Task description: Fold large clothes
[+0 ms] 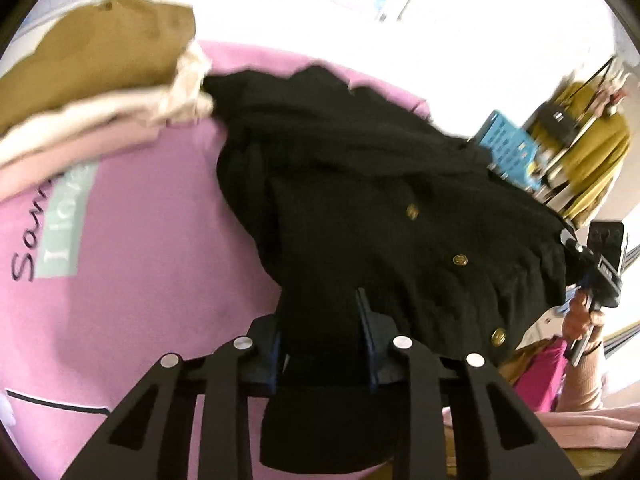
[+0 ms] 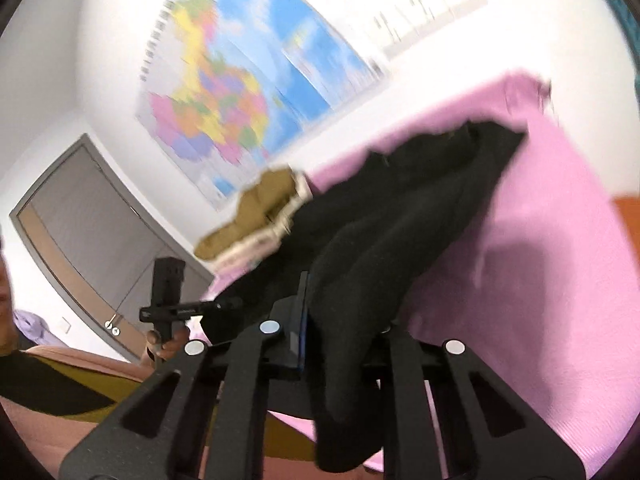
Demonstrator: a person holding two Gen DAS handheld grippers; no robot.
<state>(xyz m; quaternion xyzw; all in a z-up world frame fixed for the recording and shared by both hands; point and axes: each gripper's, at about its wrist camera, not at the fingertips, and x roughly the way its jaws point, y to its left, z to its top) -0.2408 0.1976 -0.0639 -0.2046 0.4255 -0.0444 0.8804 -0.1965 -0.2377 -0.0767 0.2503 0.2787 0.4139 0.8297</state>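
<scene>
A black knit cardigan (image 1: 360, 200) with gold buttons hangs spread between both grippers above a pink sheet (image 1: 140, 260). My left gripper (image 1: 324, 332) is shut on the cardigan's near edge; the cloth drapes over its fingers. My right gripper (image 2: 340, 320) is shut on another part of the cardigan (image 2: 400, 220), which hides its right finger. The right gripper also shows in the left wrist view (image 1: 600, 264), at the cardigan's far right edge. The left gripper shows in the right wrist view (image 2: 172, 304), held in a hand.
A pile of folded tan and cream clothes (image 1: 100, 72) lies at the sheet's far left. A blue basket (image 1: 508, 152) and a mustard garment (image 1: 592, 148) stand at the right. A wall map (image 2: 240, 92) and a grey door (image 2: 92, 240) are behind.
</scene>
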